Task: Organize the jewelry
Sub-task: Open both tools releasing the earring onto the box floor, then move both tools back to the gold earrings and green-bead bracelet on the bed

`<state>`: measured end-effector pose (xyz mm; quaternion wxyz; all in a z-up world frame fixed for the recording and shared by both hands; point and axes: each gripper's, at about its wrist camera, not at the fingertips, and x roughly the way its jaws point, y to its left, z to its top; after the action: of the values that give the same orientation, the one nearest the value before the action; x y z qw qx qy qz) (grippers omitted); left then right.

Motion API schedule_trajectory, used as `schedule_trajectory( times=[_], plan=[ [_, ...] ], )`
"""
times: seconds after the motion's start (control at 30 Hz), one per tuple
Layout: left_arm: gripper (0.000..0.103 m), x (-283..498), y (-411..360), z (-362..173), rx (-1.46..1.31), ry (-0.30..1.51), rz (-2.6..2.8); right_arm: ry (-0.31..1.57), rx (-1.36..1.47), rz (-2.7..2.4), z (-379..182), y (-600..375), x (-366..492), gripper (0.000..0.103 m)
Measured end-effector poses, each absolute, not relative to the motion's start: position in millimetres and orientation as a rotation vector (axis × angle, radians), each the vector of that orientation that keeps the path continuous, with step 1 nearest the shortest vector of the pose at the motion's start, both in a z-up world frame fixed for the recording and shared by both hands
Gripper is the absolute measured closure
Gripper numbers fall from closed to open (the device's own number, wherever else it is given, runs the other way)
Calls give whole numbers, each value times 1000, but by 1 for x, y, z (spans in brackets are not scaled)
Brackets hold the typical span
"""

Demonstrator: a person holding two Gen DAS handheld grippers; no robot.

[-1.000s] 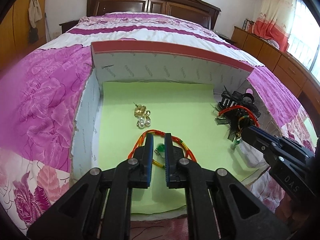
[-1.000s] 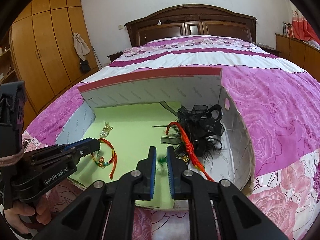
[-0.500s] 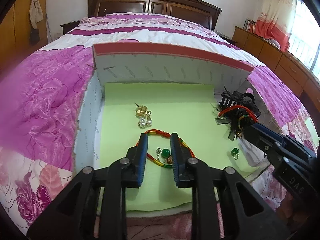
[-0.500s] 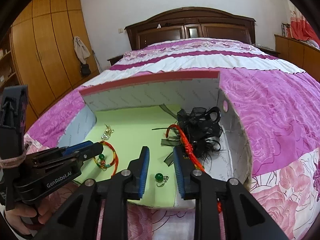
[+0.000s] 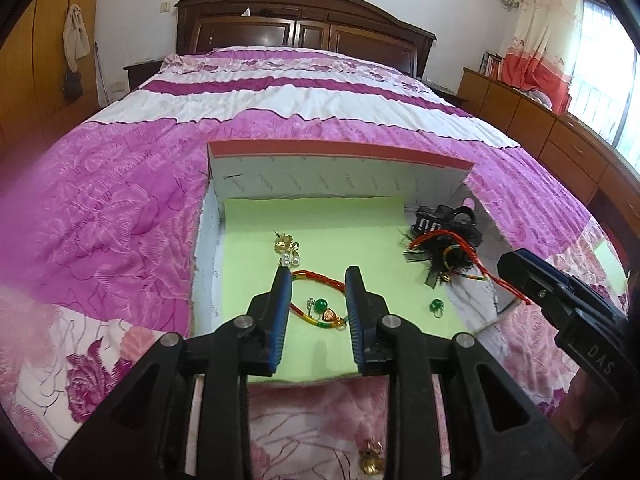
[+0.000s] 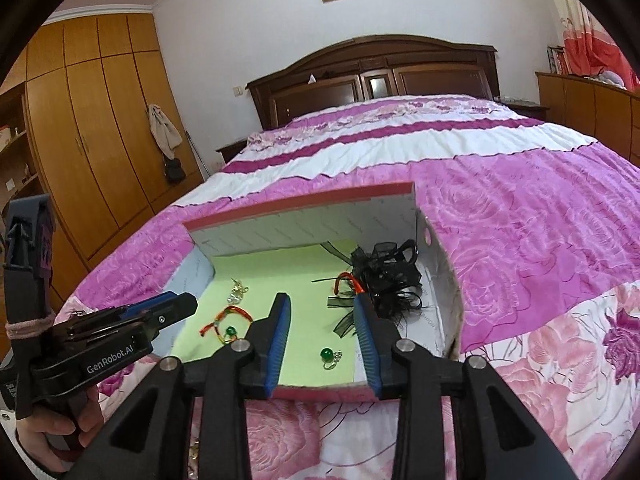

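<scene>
Jewelry lies in a shallow box (image 5: 340, 168) lined with green paper (image 5: 340, 224) on the bed. Left gripper (image 5: 319, 280) has just been parting its jaws; one green earring (image 5: 320, 305) lies below them (on a red bracelet (image 5: 316, 279)). Right gripper (image 6: 322, 308), jaws likewise just widening and gripping nothing, hangs over the other green earring (image 6: 327, 355). Black hair clip (image 6: 386, 276) sits far right.

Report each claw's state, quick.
Left claw: open, empty, jaws just opening over a green earring.
Right claw: open, empty, jaws just opening.
</scene>
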<state>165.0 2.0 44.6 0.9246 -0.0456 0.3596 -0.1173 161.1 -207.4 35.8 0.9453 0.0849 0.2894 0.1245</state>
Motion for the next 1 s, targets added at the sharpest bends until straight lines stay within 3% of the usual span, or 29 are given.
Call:
schedule_trajectory(
  times=[0.37, 1.0],
  plan=[
    [83, 137, 9, 63, -97, 744, -249, 589, 204, 241, 48, -217, 129, 66],
    [82, 106, -2, 47, -94, 850, -302, 635, 208, 211, 42, -229, 85, 65]
  ],
)
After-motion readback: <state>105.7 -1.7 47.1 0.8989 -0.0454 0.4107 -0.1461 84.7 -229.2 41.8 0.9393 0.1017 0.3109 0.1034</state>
